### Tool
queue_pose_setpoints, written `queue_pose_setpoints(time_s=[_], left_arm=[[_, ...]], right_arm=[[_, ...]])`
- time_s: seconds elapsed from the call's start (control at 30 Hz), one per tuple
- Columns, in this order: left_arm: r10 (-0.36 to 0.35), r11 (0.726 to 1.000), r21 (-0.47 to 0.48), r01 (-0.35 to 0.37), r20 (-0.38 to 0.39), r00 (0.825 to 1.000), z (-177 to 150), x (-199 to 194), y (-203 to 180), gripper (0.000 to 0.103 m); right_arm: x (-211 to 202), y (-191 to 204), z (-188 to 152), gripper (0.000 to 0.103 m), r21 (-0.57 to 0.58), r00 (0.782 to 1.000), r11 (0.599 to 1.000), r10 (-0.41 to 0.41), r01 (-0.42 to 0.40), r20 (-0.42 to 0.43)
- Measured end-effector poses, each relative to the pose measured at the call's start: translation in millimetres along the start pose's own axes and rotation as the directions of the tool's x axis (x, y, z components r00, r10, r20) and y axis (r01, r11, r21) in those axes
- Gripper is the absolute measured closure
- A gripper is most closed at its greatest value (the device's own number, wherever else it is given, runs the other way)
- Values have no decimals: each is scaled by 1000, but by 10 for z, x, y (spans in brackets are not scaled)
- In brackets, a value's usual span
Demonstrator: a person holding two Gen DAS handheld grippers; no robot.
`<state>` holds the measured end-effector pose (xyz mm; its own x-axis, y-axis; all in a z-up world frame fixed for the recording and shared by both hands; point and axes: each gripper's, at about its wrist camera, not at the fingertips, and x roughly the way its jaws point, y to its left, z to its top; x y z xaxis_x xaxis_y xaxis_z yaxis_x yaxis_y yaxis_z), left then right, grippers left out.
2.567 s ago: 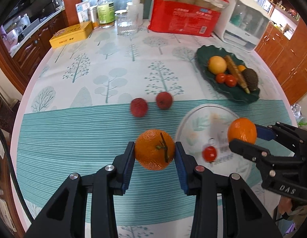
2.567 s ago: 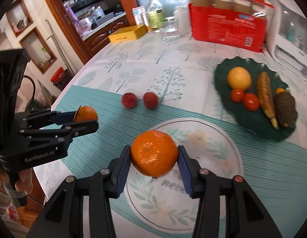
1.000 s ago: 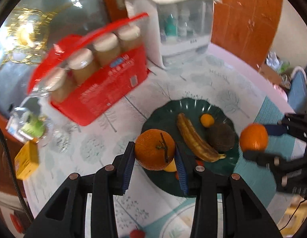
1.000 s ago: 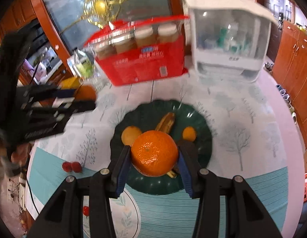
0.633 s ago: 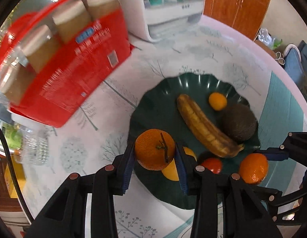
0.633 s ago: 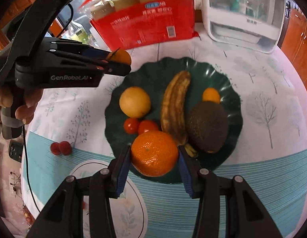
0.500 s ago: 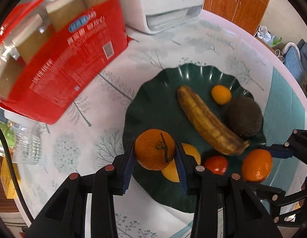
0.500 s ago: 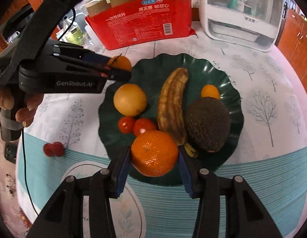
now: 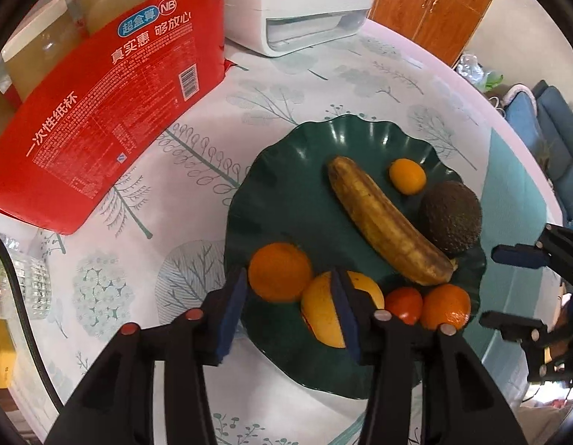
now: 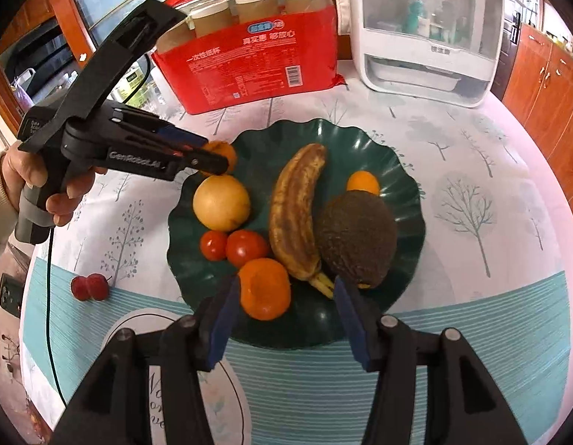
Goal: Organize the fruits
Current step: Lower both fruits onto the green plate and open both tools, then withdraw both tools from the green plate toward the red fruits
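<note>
1. Both claws gape: the left gripper [image 9: 288, 311] has its jaws spread around a tangerine [image 9: 280, 272] lying on the green plate [image 9: 286, 185], and the right gripper [image 10: 282, 315] stands wide around a second tangerine [image 10: 264, 288] near the plate's front rim
2. Beside them lie a banana [image 10: 295, 211], an avocado [image 10: 357, 235] and two tomatoes [image 10: 245, 247]
3. Behind the plate stands a red pack of paper cups [image 10: 249, 55]

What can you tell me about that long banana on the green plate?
The banana is overripe, its yellow skin heavily mottled brown. It lies flat and slightly curved across the middle of the dark green plate, stem end toward the right gripper. The avocado presses against one side; a tangerine sits near its stem.
</note>
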<state>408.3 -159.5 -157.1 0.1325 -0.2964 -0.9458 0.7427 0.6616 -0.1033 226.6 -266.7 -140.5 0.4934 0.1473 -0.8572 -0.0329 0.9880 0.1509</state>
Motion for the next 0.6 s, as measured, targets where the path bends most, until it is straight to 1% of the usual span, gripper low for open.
queue_pose_setpoints(time_s=[0.03, 0.07, 0.23, 0.5, 0.6], left_arm=[[-9, 1000, 5, 9, 2, 1000, -8, -14, -6, 54], [-12, 1000, 14, 12, 4, 1000, -13, -24, -27, 49], [1, 997, 81, -4, 34, 999, -80, -158, -183, 40], [17, 995, 101, -23, 62, 998, -203, -388, -357, 39], [28, 995, 96, -36, 76, 997, -301, -512, -431, 36]], right_arm=[[1, -14, 2, 50, 8, 1000, 1000, 1, -1, 1], [-6, -24, -4, 50, 13, 1000, 1000, 2, -2, 2], [-34, -45, -13, 50, 30, 1000, 1000, -1, 0, 11], [-124, 0, -23, 50, 30, 1000, 1000, 7, -8, 21], [-185, 26, -34, 50, 26, 1000, 1000, 12, -12, 28]])
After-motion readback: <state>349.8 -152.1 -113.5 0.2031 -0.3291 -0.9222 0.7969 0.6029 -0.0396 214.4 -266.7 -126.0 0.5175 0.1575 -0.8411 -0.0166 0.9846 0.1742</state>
